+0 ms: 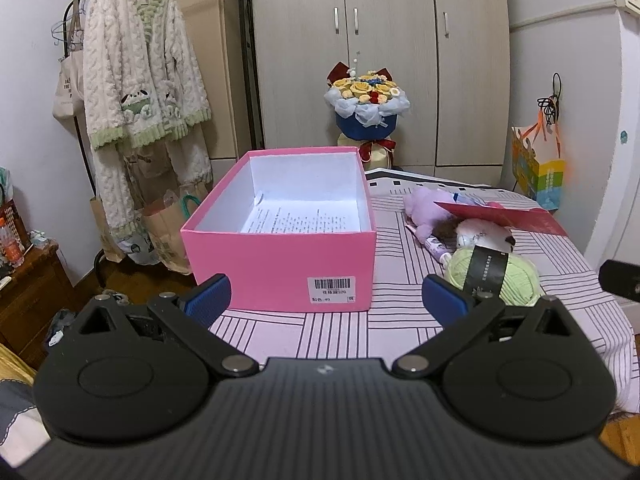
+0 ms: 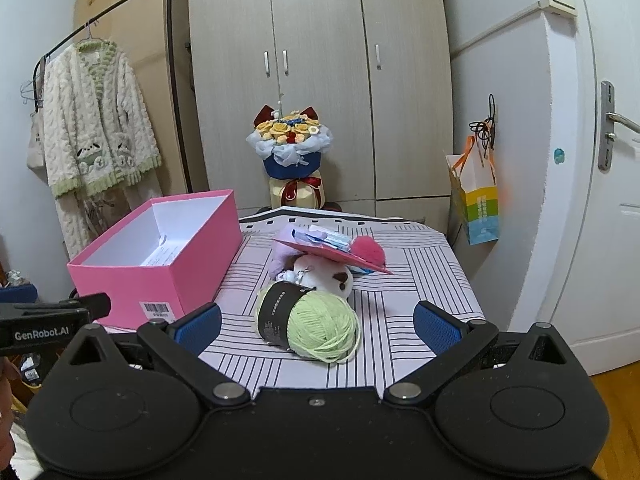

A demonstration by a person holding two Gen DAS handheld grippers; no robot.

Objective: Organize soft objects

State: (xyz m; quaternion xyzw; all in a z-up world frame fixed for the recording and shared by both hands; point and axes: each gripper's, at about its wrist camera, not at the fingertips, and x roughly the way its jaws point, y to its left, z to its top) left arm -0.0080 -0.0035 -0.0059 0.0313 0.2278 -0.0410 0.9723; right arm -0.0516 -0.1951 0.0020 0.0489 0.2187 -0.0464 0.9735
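facing pink box [image 1: 280, 264]; right gripper [image 2: 318, 326] spread before yarn [image 2: 316, 330]

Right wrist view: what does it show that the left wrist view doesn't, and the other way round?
Only the right wrist view shows the door handle, the pink pompom on the red card, and the open right gripper facing the green yarn ball.

Only the left wrist view shows the wooden side table, the printed sheet in the box, and the open left gripper.

Both show the pink box, the yarn, the plush toys and the bouquet.
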